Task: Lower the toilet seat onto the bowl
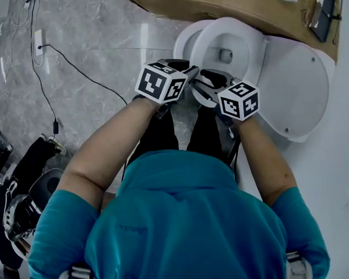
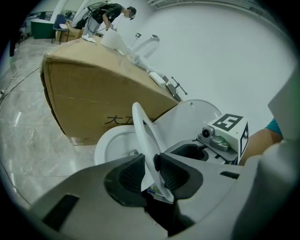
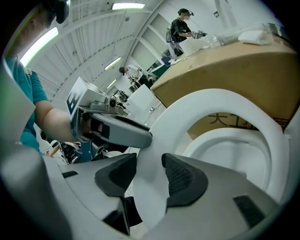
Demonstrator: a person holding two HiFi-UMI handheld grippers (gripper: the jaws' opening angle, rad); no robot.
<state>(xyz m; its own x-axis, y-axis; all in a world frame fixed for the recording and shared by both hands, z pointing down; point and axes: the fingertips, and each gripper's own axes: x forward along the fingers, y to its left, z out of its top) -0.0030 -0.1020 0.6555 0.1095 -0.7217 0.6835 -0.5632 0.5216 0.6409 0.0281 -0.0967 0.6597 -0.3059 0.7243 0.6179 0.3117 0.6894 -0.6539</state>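
Toilet seat [image 1: 256,47] rim pinched in left tool [image 2: 149,171], right tool [image 3: 150,176].

grippers 2: left gripper [image 2: 150,164], right gripper [image 3: 149,164] | marker cubes [image 1: 161,81] 2 | seat [image 1: 230,25] 1 | bowl [image 1: 182,45] 1 | lid [image 1: 297,83] 1, right | box [image 1: 214,5] 1, far | people [image 3: 180,23] 2, far, beyond box | cables [image 1: 77,70] at least 2, far left | arms [image 1: 105,145] 2, near

A cardboard box [image 1: 226,8] crowded the bowl's [image 1: 183,45] far side, the open lid [image 1: 297,83] walled the right; leftward floor [image 1: 99,46] lay open.
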